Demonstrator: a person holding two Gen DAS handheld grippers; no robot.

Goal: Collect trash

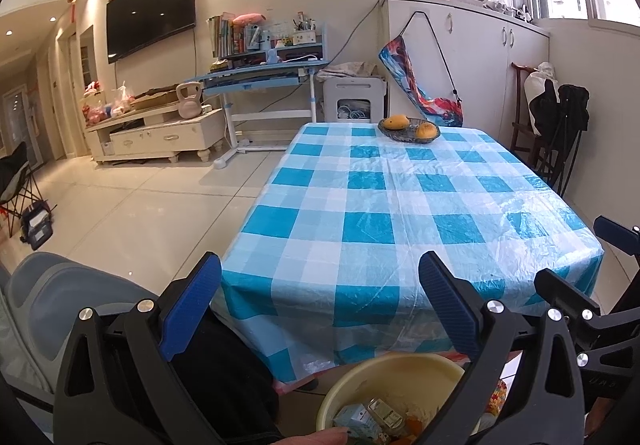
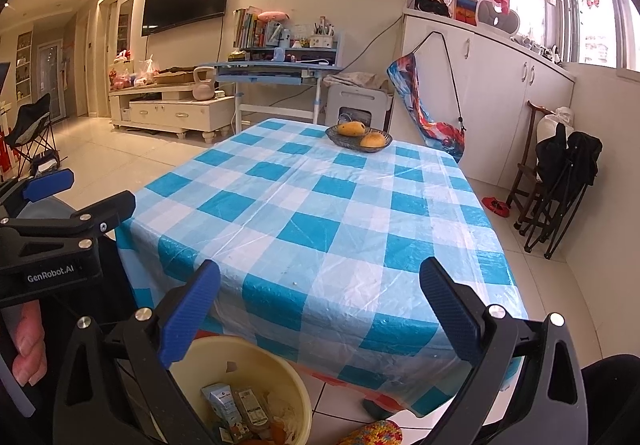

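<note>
One yellow bin (image 2: 276, 373) sits on the floor at the near edge of the checked table (image 2: 320, 213), with two small cartons (image 2: 236, 405) and some scraps inside, and one dark bowl (image 2: 358, 139) at the far end holds two mangoes (image 2: 351, 128). Left gripper (image 1: 320, 309) and right gripper (image 2: 320, 309) both hover above the bin, fingers spread wide, holding and touching nothing

The yellow bin (image 1: 400, 369) gets chopped off by the bottom edge in both views, tongs blocking part of its rim. Carton (image 2: 224, 403) labels are too small to read.
</note>
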